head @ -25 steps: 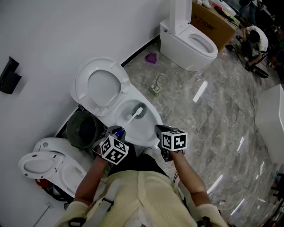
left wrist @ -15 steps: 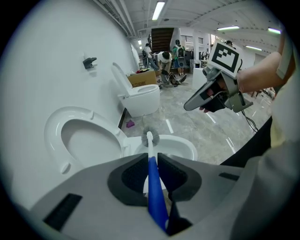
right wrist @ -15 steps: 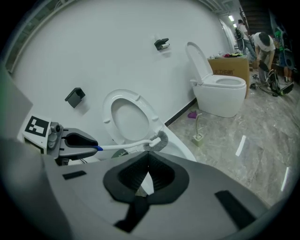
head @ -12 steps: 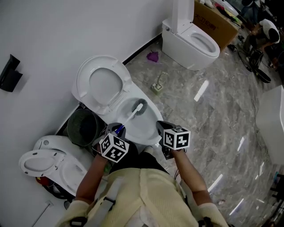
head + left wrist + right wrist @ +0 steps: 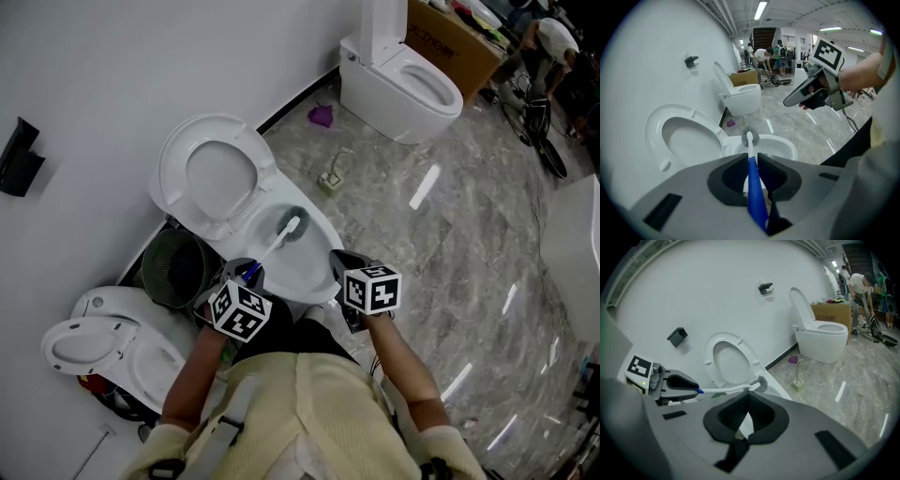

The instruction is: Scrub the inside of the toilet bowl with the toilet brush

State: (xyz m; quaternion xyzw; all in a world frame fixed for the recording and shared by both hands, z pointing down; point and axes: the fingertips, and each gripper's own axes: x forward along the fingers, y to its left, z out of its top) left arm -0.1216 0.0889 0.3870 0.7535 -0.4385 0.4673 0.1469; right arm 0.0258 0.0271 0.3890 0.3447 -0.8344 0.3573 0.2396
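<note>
Left tongs (image 5: 246, 273) are clamped on the blue handle of the toilet brush (image 5: 281, 240); right tongs (image 5: 339, 268) hover beside them, pressed together on nothing. A dark waste basket (image 5: 173, 272) stands left of the toilet bowl (image 5: 324, 247). The brush's white shaft slants inward, its grey bristle head low inside the bowl, below the raised seat (image 5: 215, 177). Grey marble floor (image 5: 441, 216) runs to another toilet (image 5: 403, 82) and a cardboard box (image 5: 457, 43).

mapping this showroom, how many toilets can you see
3. The near toilet holds the toilet brush; a second toilet stands upper right by the wall; a third toilet sits lower left beside the bin. Others may be hidden.
</note>
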